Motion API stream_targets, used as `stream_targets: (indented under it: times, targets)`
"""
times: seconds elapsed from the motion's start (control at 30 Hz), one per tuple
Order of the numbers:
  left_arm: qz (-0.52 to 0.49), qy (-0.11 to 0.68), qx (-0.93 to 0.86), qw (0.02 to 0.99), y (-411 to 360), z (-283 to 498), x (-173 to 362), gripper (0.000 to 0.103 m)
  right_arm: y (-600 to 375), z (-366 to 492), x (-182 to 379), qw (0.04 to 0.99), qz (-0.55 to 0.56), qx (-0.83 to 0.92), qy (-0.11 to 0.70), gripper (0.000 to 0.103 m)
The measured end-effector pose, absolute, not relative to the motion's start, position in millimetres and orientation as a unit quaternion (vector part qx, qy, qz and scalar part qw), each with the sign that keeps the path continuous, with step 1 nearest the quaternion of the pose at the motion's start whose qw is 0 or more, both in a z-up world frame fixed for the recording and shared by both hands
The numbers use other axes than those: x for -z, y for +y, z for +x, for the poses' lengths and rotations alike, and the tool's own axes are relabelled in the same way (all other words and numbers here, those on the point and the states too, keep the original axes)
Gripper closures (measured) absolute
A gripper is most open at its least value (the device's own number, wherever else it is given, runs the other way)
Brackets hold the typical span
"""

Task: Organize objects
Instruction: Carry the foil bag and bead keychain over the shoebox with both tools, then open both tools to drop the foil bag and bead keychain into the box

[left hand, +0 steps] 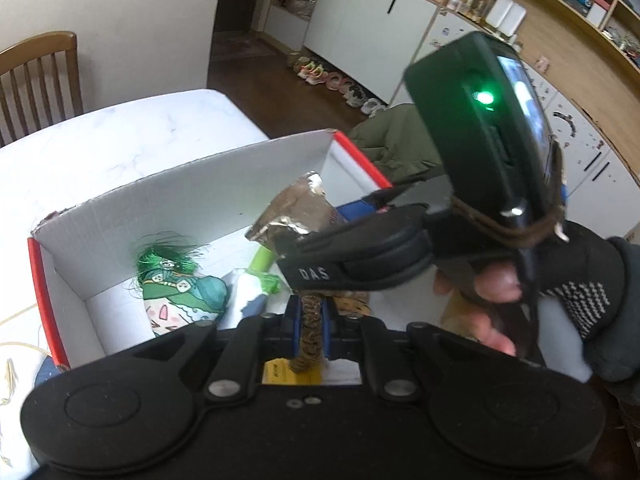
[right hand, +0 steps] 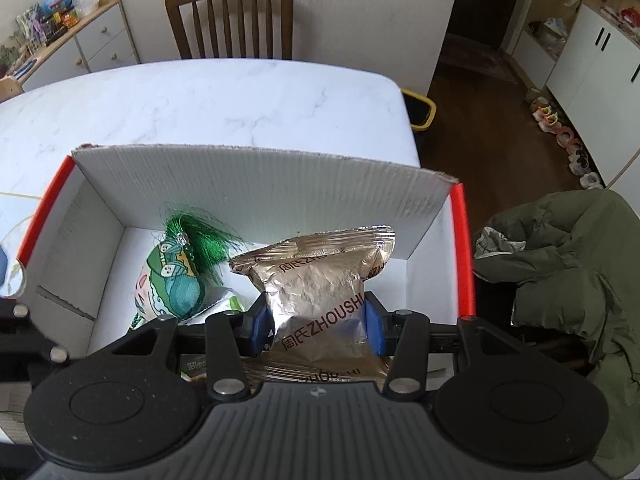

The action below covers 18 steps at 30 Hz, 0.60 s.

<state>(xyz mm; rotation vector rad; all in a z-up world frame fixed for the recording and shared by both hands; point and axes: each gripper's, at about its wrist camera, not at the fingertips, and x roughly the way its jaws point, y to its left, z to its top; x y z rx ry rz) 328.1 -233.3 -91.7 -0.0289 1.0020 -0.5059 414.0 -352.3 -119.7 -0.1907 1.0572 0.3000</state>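
My right gripper (right hand: 316, 316) is shut on a gold foil packet (right hand: 316, 276) printed ZHOUSHI and holds it over the near right part of a white cardboard box (right hand: 260, 176) with red edges. A green tasselled pouch (right hand: 180, 276) lies inside the box at the left. A second gold packet (right hand: 316, 376) shows under the held one. In the left wrist view my left gripper (left hand: 310, 324) is shut on a thin brown item (left hand: 310, 336) seen edge-on. The same view shows the box (left hand: 200, 200), the pouch (left hand: 180, 292) and the held foil packet (left hand: 296, 208).
The box stands on a white marble table (right hand: 200, 100) with a wooden chair (right hand: 230, 20) behind it. An olive jacket (right hand: 560, 260) lies to the right of the box. A gloved hand (left hand: 560, 280) holds the right gripper's handle. A yellow-rimmed bin (right hand: 420, 114) sits on the floor.
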Motion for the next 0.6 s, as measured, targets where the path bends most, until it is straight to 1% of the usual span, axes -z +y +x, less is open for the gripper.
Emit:
stream_targets:
  times: [0.33,0.47,0.6]
  targets:
    - [-0.01,0.498,0.204,0.843,-224.0,347.1,116.0,0.094,-350.7,425.1,137.1,0.836,-0.098,-0.145,0.52,0.056]
    - [-0.004,0.51,0.202,0.836,-224.1,349.4,123.0,0.089,-350.4,424.5,140.5,0.833,-0.101,-0.146,0.524,0.056]
    - [0.007,0.512,0.203,0.835,-226.7,349.9,125.4,0.086,-350.9,424.5,140.6,0.833,-0.097,-0.145,0.525,0.056]
